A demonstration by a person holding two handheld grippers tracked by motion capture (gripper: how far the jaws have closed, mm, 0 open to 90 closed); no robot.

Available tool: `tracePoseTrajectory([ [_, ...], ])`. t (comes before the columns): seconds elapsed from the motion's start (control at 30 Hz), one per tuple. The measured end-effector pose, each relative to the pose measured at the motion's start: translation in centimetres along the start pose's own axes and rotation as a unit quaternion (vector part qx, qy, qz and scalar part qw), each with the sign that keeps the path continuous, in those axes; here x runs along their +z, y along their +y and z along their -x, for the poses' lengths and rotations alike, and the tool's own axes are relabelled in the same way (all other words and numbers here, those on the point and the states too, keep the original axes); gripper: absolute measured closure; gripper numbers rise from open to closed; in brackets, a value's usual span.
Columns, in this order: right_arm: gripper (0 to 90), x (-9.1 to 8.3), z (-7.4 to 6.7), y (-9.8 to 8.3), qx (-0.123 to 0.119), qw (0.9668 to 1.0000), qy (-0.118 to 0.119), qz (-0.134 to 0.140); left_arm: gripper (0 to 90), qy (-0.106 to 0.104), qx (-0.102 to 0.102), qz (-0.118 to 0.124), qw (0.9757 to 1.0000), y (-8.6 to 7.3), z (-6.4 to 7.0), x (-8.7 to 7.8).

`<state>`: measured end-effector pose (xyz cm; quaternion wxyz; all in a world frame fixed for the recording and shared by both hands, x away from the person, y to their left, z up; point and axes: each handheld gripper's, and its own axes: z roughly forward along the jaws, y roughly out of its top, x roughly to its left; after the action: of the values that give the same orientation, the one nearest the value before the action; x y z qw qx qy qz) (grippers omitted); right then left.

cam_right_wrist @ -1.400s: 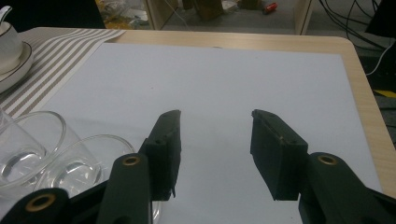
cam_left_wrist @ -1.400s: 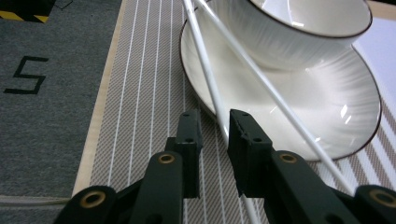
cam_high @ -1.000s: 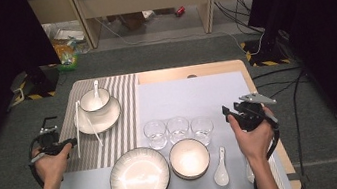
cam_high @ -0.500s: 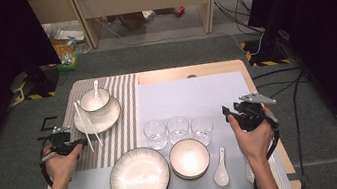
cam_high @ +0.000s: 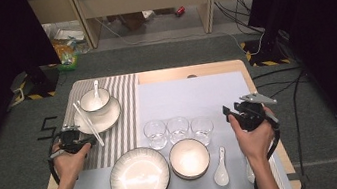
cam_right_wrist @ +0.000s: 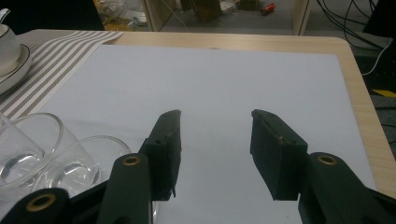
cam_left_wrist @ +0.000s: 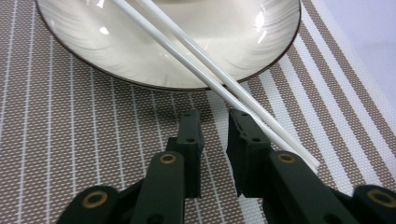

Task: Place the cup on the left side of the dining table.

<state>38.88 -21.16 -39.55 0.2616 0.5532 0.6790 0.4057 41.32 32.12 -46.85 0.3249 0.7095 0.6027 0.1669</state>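
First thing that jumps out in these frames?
The white chopsticks slanting off the plate on the striped mat at far left, with the left gripper right at their lower ends; its jaws stand a narrow gap apart, and the sticks lie over the top of one jaw, not between them. Next, the three glasses in a row mid-table behind the big dark-rimmed plate, while the right gripper hovers open above the white sheet.

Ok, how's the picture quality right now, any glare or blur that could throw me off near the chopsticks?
High view: sharp, but overhead light glares off the big plate and the bowl; room edges are dark. Left gripper view: chopsticks crisp, bright glints on the saucer, the jaws' bases slightly soft. Right gripper view: dim, with a faint sheen on the glasses.
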Motion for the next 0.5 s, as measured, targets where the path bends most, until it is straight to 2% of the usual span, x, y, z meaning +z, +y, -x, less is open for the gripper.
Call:
tracePoseTrajectory([
  [0.5, 53.6, -0.1, 0.2, 0.0, 0.001, 1.0000, 0.000, 0.002, 76.4, -0.015, 0.035, -0.001, 0.9993, 1.0, 2.9, 0.6],
])
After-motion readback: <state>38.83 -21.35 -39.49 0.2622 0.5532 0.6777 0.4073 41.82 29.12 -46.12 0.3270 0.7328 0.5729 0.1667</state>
